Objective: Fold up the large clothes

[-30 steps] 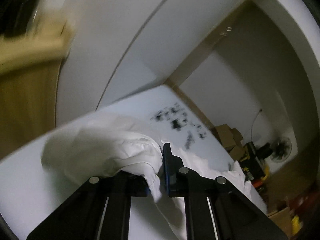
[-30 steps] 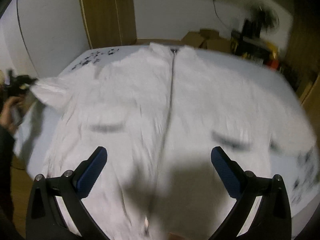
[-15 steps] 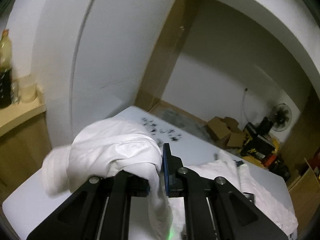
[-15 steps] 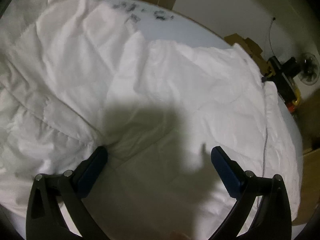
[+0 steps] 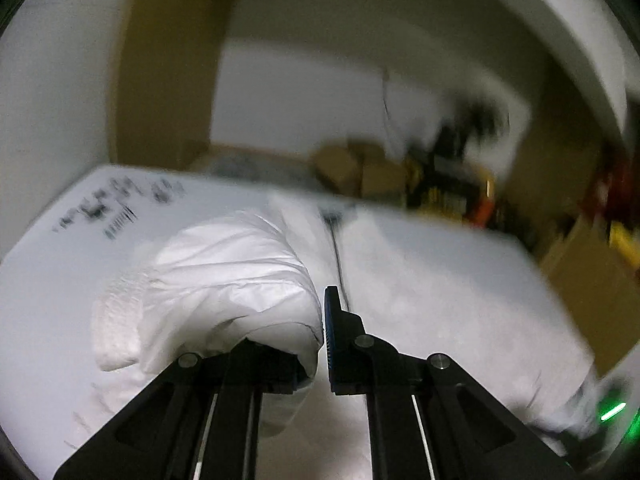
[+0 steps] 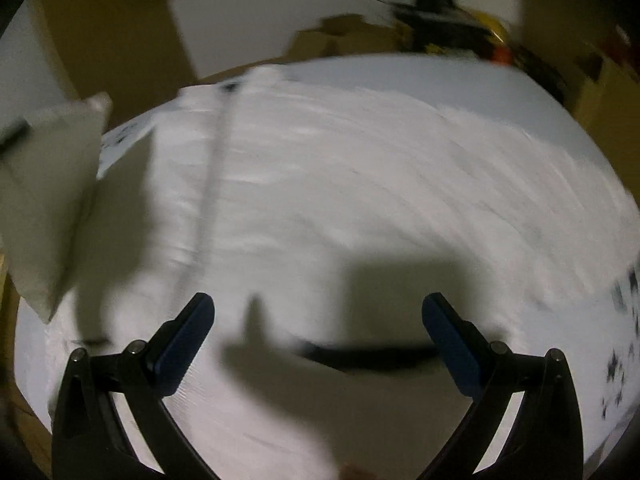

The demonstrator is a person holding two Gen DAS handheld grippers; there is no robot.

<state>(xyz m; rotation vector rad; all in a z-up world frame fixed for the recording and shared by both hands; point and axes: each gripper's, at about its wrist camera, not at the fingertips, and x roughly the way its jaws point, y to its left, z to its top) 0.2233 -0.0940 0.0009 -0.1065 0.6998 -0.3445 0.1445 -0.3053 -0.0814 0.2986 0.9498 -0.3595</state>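
Note:
A large white zip-front jacket (image 6: pixel 360 200) lies spread on a white table (image 6: pixel 460 76), zipper (image 6: pixel 212 184) running away from me. My left gripper (image 5: pixel 322 332) is shut on the jacket's sleeve (image 5: pixel 224 276), which bunches over the left finger, ribbed cuff (image 5: pixel 116 320) hanging left, lifted above the table (image 5: pixel 60 260). The rest of the jacket (image 5: pixel 420 280) lies beyond. My right gripper (image 6: pixel 318 320) is wide open and empty above the jacket's lower part. The lifted sleeve (image 6: pixel 48 200) shows at the left of the right wrist view.
Black printed marks (image 5: pixel 112 208) sit near the table's far left corner. Cardboard boxes (image 5: pixel 360 168) and dark clutter (image 5: pixel 452 184) stand on the floor behind the table. A wooden panel (image 5: pixel 168 72) rises at the back left. Both views are motion-blurred.
My left gripper has swung right with the sleeve, from facing the wall to facing across the table. My right gripper has swept over the jacket, staying open.

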